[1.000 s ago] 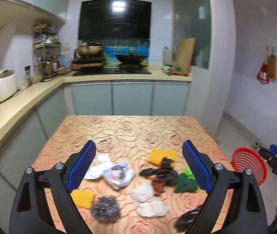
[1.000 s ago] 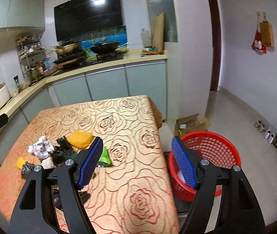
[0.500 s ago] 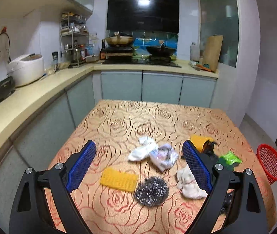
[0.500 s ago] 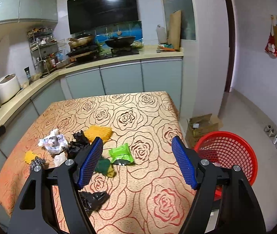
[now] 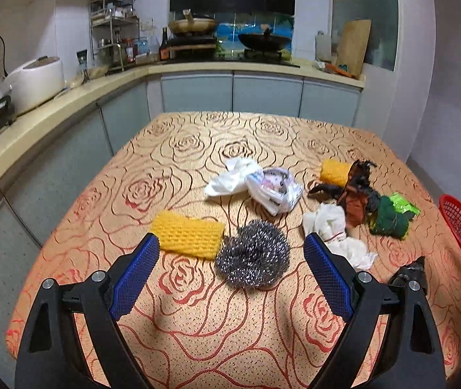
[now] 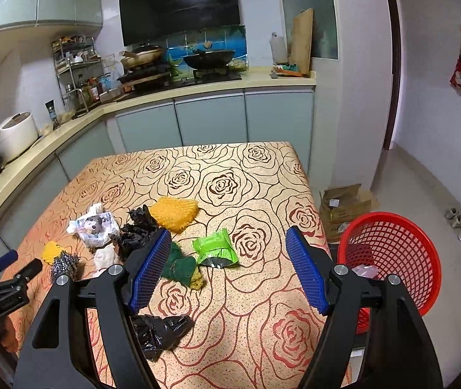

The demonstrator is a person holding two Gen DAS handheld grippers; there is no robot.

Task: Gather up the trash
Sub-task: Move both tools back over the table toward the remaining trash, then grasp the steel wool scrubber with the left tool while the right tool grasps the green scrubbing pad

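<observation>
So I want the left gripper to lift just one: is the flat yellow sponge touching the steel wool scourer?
Touching: in the left wrist view the yellow sponge meets the steel wool scourer edge to edge.

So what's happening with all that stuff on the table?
A person is cleaning up trash with a gripper in each hand. Both grippers are open and empty. The left gripper hovers by the steel wool scrubber and yellow sponge. The right gripper points at the green packet and green scouring pad. The red basket waits on the floor beside the table.
</observation>
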